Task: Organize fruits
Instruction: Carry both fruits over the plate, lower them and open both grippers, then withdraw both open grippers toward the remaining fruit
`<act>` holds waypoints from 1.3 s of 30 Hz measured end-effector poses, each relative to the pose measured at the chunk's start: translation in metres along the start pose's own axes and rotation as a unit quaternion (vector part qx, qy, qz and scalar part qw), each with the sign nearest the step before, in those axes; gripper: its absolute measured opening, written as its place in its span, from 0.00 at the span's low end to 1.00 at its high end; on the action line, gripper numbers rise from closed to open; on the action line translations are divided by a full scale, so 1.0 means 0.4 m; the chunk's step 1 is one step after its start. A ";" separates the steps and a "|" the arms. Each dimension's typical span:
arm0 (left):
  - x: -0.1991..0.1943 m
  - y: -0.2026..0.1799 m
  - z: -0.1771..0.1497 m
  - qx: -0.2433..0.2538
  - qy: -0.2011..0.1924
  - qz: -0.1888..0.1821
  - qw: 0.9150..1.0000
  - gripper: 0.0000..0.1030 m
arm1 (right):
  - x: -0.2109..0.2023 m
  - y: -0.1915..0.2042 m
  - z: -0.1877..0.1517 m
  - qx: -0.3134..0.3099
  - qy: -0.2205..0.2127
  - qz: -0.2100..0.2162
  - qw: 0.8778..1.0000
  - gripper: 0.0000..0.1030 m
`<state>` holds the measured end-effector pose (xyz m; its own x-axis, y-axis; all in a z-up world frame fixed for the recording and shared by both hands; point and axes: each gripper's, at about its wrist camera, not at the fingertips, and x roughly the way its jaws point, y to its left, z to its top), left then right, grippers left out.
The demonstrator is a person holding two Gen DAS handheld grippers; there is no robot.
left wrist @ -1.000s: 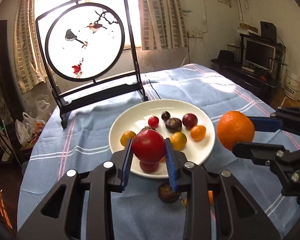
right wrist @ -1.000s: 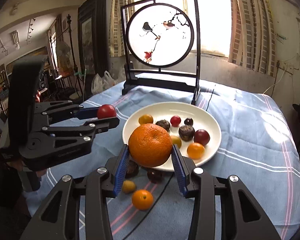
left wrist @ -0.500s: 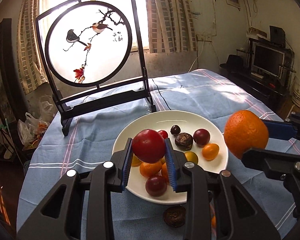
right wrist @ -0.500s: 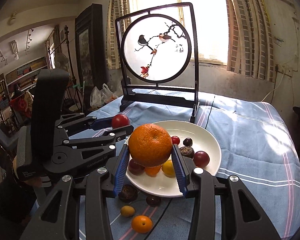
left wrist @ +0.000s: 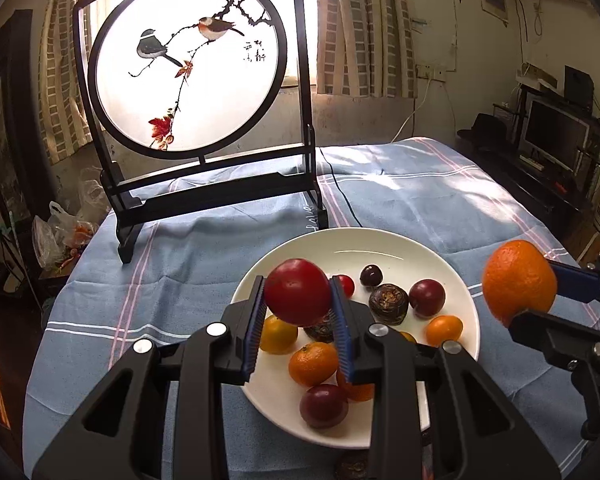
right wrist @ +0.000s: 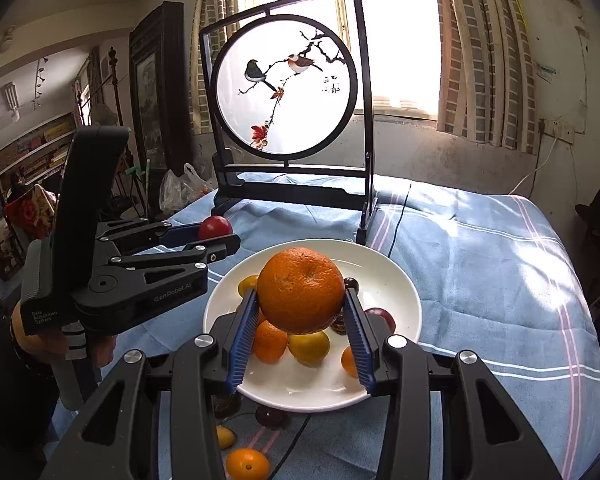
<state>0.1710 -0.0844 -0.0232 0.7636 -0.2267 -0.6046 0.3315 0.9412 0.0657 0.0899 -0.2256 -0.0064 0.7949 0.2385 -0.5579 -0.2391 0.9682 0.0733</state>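
My left gripper (left wrist: pixel 299 300) is shut on a red tomato (left wrist: pixel 298 297) and holds it above the left part of the white plate (left wrist: pixel 384 242). My right gripper (right wrist: pixel 302 300) is shut on a large orange (right wrist: pixel 300 289) and holds it above the plate (right wrist: pixel 392 276). The orange (left wrist: pixel 518 282) also shows at the right of the left wrist view, the tomato (right wrist: pixel 215 227) at the left of the right wrist view. Several small fruits lie on the plate: a plum (left wrist: pixel 323 405), a mandarin (left wrist: pixel 313 362), a kumquat (left wrist: pixel 443 330).
A black-framed bird screen (left wrist: pixel 188 68) stands at the back of the blue striped tablecloth (left wrist: pixel 180 272). A cable (right wrist: pixel 398 216) runs across the cloth. Loose fruits lie in front of the plate: a mandarin (right wrist: pixel 247 464), a yellow one (right wrist: pixel 225 436), a dark one (right wrist: pixel 269 416).
Both grippers have moved forward and up with their fruit, from the plate's near edge to above the plate. The loose fruits on the cloth have slid toward the bottom of view.
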 end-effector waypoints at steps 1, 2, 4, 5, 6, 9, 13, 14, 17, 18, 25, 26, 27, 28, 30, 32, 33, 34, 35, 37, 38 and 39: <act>0.011 -0.001 -0.001 -0.004 0.002 0.000 1.000 0.29 | 0.014 0.000 0.003 -0.001 0.004 -0.002 1.000 0.42; 0.022 -0.002 -0.005 -0.007 0.004 0.002 1.000 0.29 | 0.029 0.001 0.005 -0.002 0.009 -0.003 1.000 0.42; 0.047 -0.003 -0.016 -0.008 0.012 0.009 1.000 0.29 | 0.062 -0.002 0.002 0.000 0.022 -0.005 1.000 0.42; 0.060 -0.003 -0.021 -0.006 0.020 0.008 1.000 0.29 | 0.078 -0.005 -0.002 0.001 0.028 -0.007 1.000 0.42; 0.072 -0.002 -0.027 -0.005 0.025 0.009 1.000 0.29 | 0.092 -0.009 -0.007 0.003 0.032 -0.009 0.999 0.42; 0.095 0.003 -0.037 -0.002 0.031 0.016 0.999 0.29 | 0.123 -0.022 -0.024 0.013 0.044 -0.010 0.999 0.42; 0.113 0.002 -0.045 0.002 0.036 0.024 0.999 0.29 | 0.149 -0.031 -0.035 0.016 0.054 -0.011 0.998 0.42; 0.116 0.001 -0.046 0.005 0.037 0.026 0.999 0.29 | 0.152 -0.031 -0.037 0.016 0.056 -0.012 0.998 0.42; 0.116 -0.003 -0.048 0.012 0.033 0.034 0.999 0.29 | 0.160 -0.028 -0.041 0.017 0.060 -0.009 0.998 0.42; 0.116 -0.004 -0.048 0.012 0.033 0.034 0.999 0.29 | 0.163 -0.028 -0.041 0.017 0.060 -0.010 0.998 0.42; 0.111 -0.005 -0.050 0.013 0.022 0.055 0.998 0.69 | 0.169 -0.033 -0.042 0.022 0.050 -0.023 0.998 0.53; 0.107 -0.006 -0.050 0.017 0.018 0.058 0.998 0.69 | 0.163 -0.033 -0.040 0.021 0.043 -0.024 0.999 0.53; 0.106 -0.007 -0.049 0.020 0.017 0.057 0.998 0.69 | 0.156 -0.033 -0.038 0.019 0.038 -0.022 0.999 0.54; 0.104 -0.006 -0.047 0.018 0.016 0.056 0.998 0.69 | 0.148 -0.032 -0.035 0.018 0.033 -0.022 0.999 0.54; 0.100 -0.003 -0.045 0.017 0.015 0.054 0.998 0.69 | 0.133 -0.029 -0.030 0.015 0.025 -0.020 0.999 0.54; 0.090 0.000 -0.041 0.019 0.009 0.058 0.998 0.69 | 0.117 -0.026 -0.024 0.014 0.018 -0.016 1.000 0.54; 0.080 0.004 -0.038 0.016 0.004 0.058 0.998 0.69 | 0.107 -0.022 -0.019 0.014 0.014 -0.012 1.000 0.54; 0.068 0.010 -0.033 0.011 0.000 0.055 0.998 0.69 | 0.094 -0.017 -0.016 0.012 0.010 -0.006 1.000 0.54; 0.051 0.015 -0.030 0.005 -0.005 0.050 0.999 0.69 | 0.079 -0.010 -0.014 0.011 0.007 0.000 1.000 0.54; 0.011 0.027 -0.030 -0.003 -0.015 0.036 0.999 0.69 | 0.043 0.003 -0.021 0.011 0.005 0.017 1.000 0.58; -0.010 0.033 -0.035 -0.005 -0.018 0.030 0.999 0.69 | 0.025 0.010 -0.032 0.009 0.008 0.025 1.000 0.59; -0.029 0.039 -0.045 -0.007 -0.019 0.026 0.999 0.70 | 0.011 0.018 -0.049 0.000 0.016 0.030 0.999 0.61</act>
<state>0.1573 -0.0627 -0.0296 0.8000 -0.1875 -0.5700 0.2840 0.9551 0.0844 0.0808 -0.2189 -0.0244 0.7602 0.2945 -0.5792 -0.2864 0.9520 0.1081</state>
